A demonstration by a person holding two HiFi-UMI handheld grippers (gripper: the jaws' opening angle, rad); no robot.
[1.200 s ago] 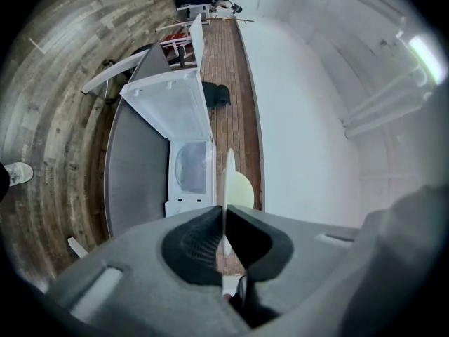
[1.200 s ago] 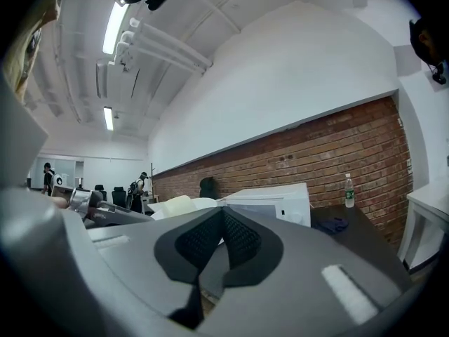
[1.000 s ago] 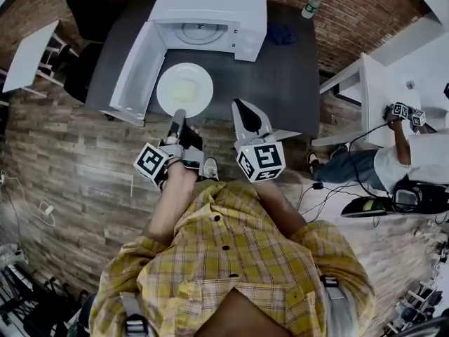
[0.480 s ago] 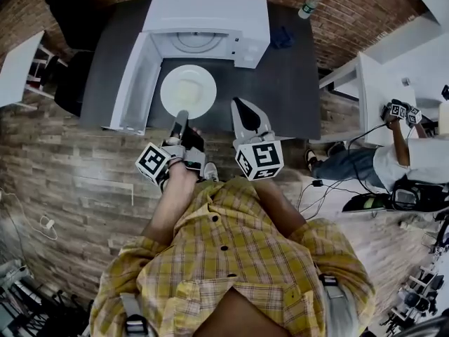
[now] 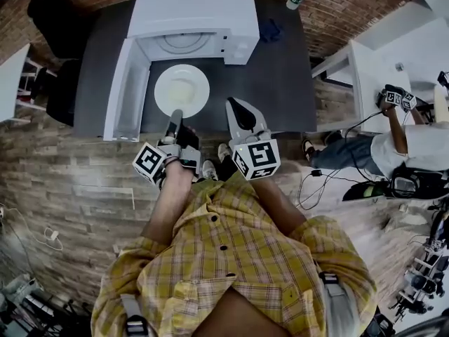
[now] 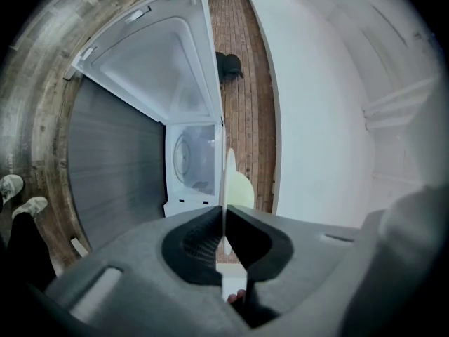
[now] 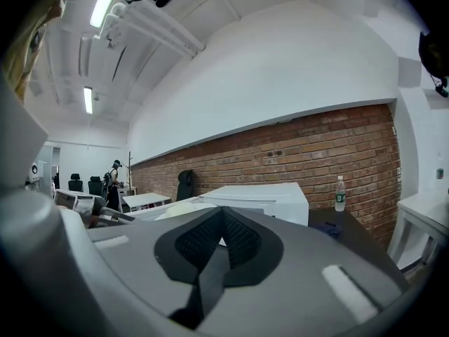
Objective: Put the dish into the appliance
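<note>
Plate [image 5: 182, 90] in left claw [image 5: 175, 116], before open microwave [image 5: 189, 9] with turntable [image 5: 186, 42] inside.

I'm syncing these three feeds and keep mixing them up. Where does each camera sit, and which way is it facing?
Head view: on the person's head, facing steeply down at the table, open microwave and plate; shirt, forearms, both grippers show.
Left gripper view: rides the left gripper, facing the microwave cavity; its jaws clamp the plate edge-on.
Right gripper view: rides the right gripper, facing a brick wall; jaws together, empty.
Shared: all show the microwave.
</note>
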